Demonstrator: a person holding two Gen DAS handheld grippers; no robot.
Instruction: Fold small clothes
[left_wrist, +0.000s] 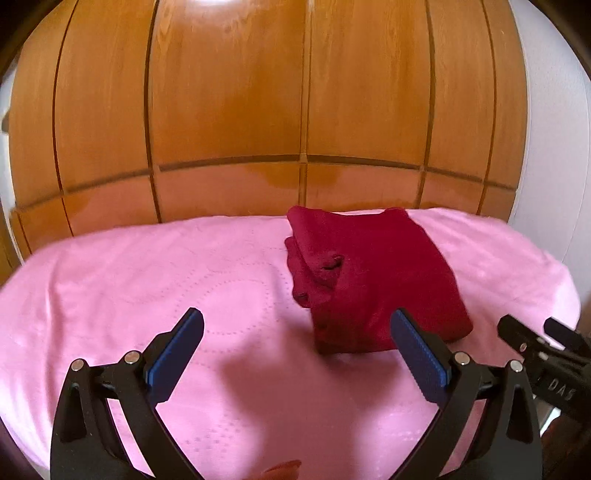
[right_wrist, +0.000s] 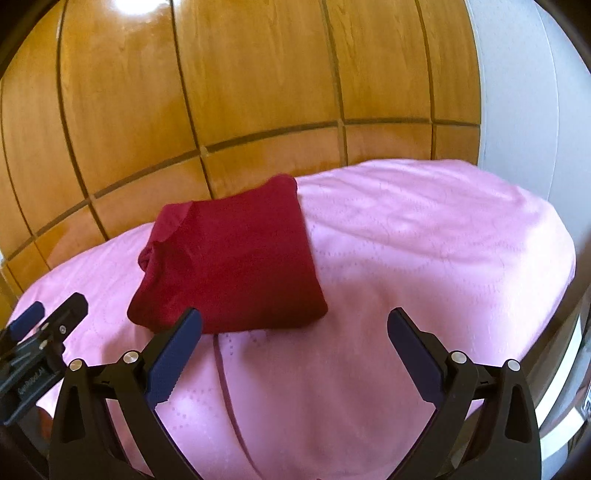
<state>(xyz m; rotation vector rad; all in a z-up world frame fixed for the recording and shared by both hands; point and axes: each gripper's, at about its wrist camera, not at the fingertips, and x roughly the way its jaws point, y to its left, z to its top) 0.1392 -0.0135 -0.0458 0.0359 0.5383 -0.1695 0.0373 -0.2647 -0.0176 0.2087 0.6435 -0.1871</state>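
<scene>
Left wrist view looks forward over a bed covered in a pink quilted bedspread (left_wrist: 184, 280), with a glossy wooden wardrobe (left_wrist: 229, 96) behind it. A dark red garment (left_wrist: 373, 280) lies on the bedspread, toward the far edge and right of centre, already folded into a compact, roughly rectangular bundle with stacked layers showing along its left side. The left tool (left_wrist: 297, 326) hangs above the near part of the bed, its two blue-padded fingers spread wide and holding nothing. The right tool (left_wrist: 532, 328) shows at the right edge of this view, near the garment's near right corner but apart from it.

From the right wrist view, the right tool (right_wrist: 295, 326) is likewise spread and empty — its left finger overlaps the garment's near edge in the picture, though whether it touches cannot be told. The garment (right_wrist: 236, 258) sits left of centre here, flat and square.

Judging by the neat bundle, the folding looks finished or nearly so. The next move probably calls for a final press to flatten it — or fetching another garment, none of which is in view.
</scene>
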